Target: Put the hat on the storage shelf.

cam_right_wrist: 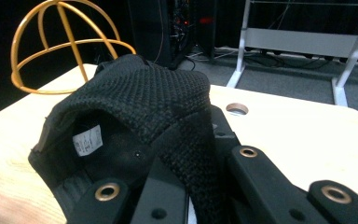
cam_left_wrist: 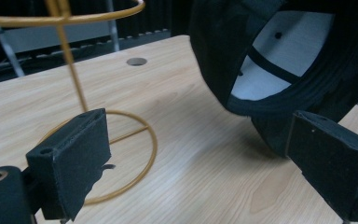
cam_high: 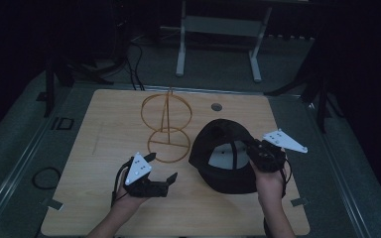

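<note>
Here my right gripper (cam_high: 252, 147) is clenched on the rim fabric of the black cap (cam_high: 223, 154), lifted near the table's (cam_high: 104, 198) right edge. It's coarse black knit outside, with a pale lining and dark seam tapes inside. Its opening faces roughly nine o'clock; the brim seems to point toward six. My left gripper (cam_high: 161, 168) hangs released, at eight o'clock from the gold wire stand (cam_high: 167, 126).
</note>
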{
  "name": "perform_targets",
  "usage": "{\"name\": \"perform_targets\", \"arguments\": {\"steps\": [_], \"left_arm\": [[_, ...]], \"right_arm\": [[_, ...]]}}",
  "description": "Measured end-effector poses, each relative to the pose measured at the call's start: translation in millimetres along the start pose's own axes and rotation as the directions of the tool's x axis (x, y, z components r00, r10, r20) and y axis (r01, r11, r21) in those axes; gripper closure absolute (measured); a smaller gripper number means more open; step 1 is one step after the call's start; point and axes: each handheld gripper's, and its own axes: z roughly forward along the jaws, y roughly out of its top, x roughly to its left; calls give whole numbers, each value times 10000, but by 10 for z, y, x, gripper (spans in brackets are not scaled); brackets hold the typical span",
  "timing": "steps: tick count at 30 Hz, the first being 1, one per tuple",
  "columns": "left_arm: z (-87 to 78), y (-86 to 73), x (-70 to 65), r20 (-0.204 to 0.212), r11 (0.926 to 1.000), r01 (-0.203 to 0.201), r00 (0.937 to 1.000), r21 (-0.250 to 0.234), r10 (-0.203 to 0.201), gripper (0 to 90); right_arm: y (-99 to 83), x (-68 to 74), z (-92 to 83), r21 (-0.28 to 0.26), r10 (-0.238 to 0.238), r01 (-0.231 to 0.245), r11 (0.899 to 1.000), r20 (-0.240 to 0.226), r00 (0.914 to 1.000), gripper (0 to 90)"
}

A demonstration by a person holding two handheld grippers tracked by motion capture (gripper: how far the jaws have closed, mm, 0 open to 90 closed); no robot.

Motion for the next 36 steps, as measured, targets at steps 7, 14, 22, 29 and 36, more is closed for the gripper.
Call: {"name": "perform_targets", "arguments": {"steps": [7,14,22,29,36], "left_arm": [[245,151,-90,556,9997,-118,9984,203,107,124],[473,246,-93,687,9993,161,9975,352,-185,170],[573,301,-78,608,9987,474,9970,204,-486,369],[540,347,-100,315,9988,479,9984,-109,-476,796],[472,415,-104,42,9992,359,9994,-186,-358,884]], "right_arm": [[13,90,-75,-156,-124,118,9998,-367,9992,885],[42,173,-147,-317,-313,289,9991,-777,9965,885],[44,246,-220,-469,-524,476,9978,-1070,9929,885],[4,256,-224,-350,-529,494,9982,-1062,9929,884],[-95,289,-222,-114,-545,535,9985,-1267,9904,884]]}}
